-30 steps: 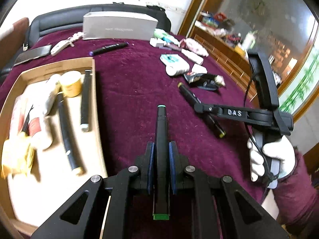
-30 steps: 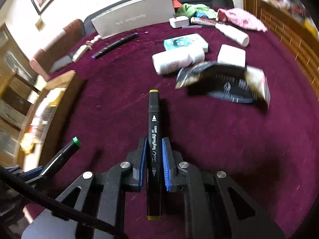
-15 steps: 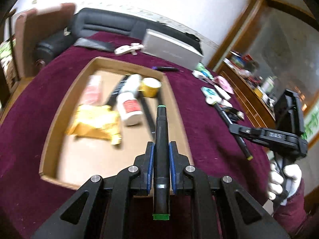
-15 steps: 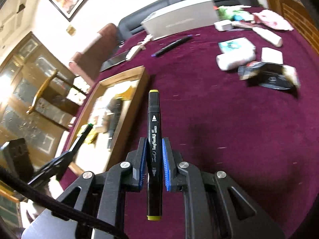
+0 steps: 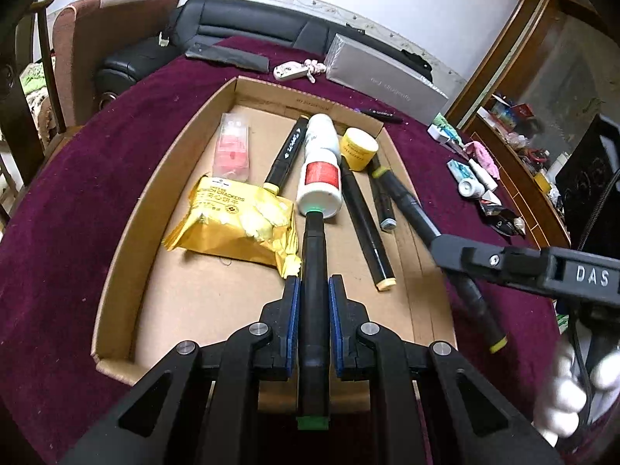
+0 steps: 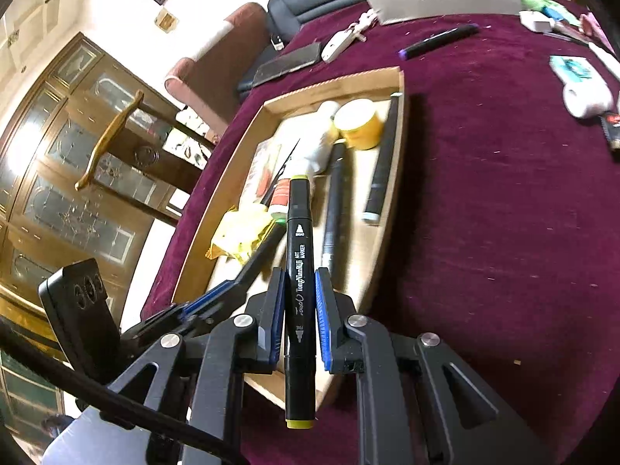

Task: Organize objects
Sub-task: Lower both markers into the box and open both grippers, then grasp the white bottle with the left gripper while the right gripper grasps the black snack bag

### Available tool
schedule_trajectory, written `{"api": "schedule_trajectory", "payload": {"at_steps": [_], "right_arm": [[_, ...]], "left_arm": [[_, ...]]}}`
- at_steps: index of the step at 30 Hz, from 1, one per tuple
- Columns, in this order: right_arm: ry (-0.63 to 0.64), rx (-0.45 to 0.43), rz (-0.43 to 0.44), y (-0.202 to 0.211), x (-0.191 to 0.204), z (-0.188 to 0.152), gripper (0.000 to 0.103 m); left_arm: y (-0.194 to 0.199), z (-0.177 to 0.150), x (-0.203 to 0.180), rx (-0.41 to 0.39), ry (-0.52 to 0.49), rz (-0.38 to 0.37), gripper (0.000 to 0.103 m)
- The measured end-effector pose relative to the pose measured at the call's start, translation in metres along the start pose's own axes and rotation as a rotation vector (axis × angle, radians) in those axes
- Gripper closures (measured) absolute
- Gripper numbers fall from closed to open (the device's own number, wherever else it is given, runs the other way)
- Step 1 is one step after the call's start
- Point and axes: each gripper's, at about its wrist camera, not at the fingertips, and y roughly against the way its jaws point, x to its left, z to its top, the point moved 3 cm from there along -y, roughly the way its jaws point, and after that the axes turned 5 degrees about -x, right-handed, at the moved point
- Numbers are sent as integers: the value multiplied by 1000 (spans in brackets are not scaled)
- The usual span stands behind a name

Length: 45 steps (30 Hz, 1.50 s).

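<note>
A napped, matt burgundy velvet-like tablecloth [image 5: 69,209], flecked with pale lint, covers the table. On it lies a shallow tray of raw brown corrugated cardboard [image 5: 128,228], dull and unprinted. Inside, the crinkled yellow foil cracker packet [image 5: 232,224] shines in creases, the white plastic bottle with a red label [image 5: 319,184] looks smooth and semi-gloss, and the black plastic markers [image 5: 366,228] gleam along their barrels. The near black plastic marker with green ends [image 5: 314,310] is satiny between blue rubbery pads on matt black plastic fingers with bright metal pins. At the far edge sit a brushed silver-grey carton [image 5: 383,77] and a glossy black leather sofa [image 5: 248,27].
</note>
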Motion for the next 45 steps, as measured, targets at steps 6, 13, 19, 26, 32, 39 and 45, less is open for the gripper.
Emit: {"api": "schedule_trajectory", "payload": {"at_steps": [6, 13, 19, 26, 32, 39, 45], "right_arm": [[-8, 37, -21, -25, 6, 2, 90], [-7, 67, -56, -44, 6, 2, 90], [13, 87, -91, -53, 10, -4, 90], [6, 79, -134, -53, 10, -5, 88], [15, 51, -155, -46, 12, -4, 80], [48, -43, -140, -10, 9, -2, 70], [47, -150, -189, 49, -31, -7, 51]], "left_arm": [[-10, 5, -1, 6, 4, -3, 91], [6, 4, 9, -8, 48, -40, 72], [37, 9, 26, -87, 105, -62, 62], [52, 9, 46, -134, 173, -76, 55], [55, 8, 52, -128, 206, -52, 46], [66, 10, 48, -136, 214, -34, 41], [61, 12, 10, -95, 166, -110, 37]]}}
